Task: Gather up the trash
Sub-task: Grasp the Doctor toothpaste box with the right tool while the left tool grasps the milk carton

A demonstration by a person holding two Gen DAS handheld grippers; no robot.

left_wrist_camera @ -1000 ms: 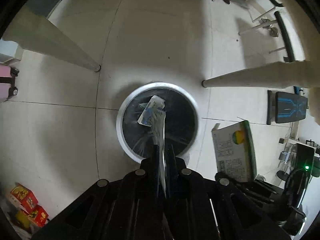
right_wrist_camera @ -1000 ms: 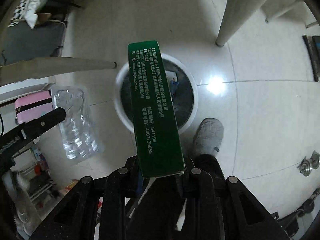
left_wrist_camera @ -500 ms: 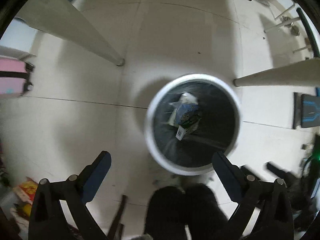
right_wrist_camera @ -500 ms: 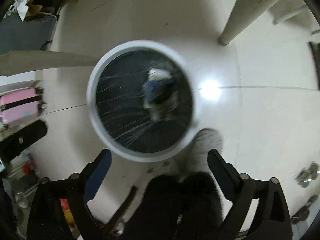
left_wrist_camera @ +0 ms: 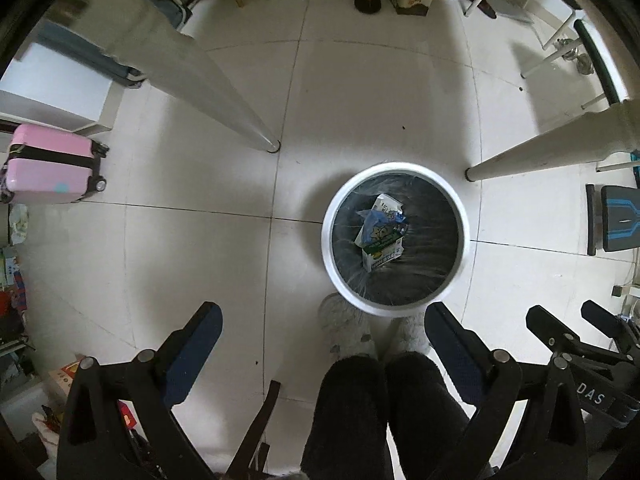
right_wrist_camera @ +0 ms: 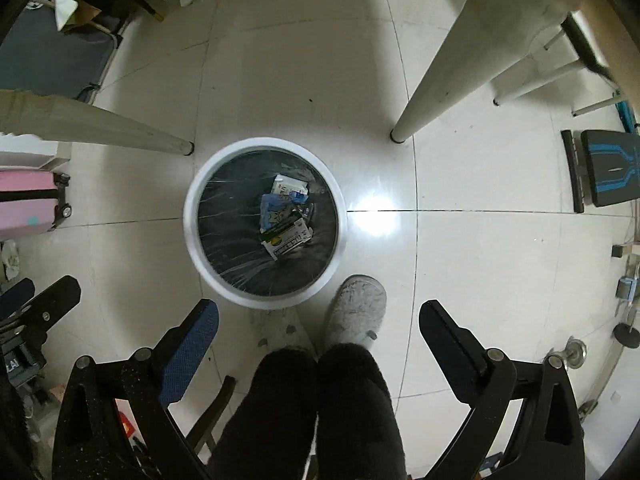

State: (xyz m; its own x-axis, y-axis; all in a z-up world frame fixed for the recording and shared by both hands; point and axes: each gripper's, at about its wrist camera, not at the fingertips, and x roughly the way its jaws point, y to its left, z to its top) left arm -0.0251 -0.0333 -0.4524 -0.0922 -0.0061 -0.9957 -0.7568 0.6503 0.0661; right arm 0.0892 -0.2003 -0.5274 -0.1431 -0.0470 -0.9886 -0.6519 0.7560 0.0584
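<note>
Left wrist view | my left tongs (left_wrist_camera: pixel 320 334) gape apart, empty | right tongs (right_wrist_camera: pixel 318 328) likewise | trash (left_wrist_camera: pixel 382 230) lies in the bin (left_wrist_camera: pixel 328 248) | risk: slippers (right_wrist_camera: pixel 356 308) touch bin, a step could tip it

A round white trash bin (left_wrist_camera: pixel 395 240) lined with a black bag is stood on the tiled floor between two table legs. Inside it, a green-and-white carton (left_wrist_camera: pixel 382 249) is seen lying tilted, overlapped by a crumpled blue wrapper (left_wrist_camera: pixel 378 222) and a white packet (right_wrist_camera: pixel 289 187).
</note>
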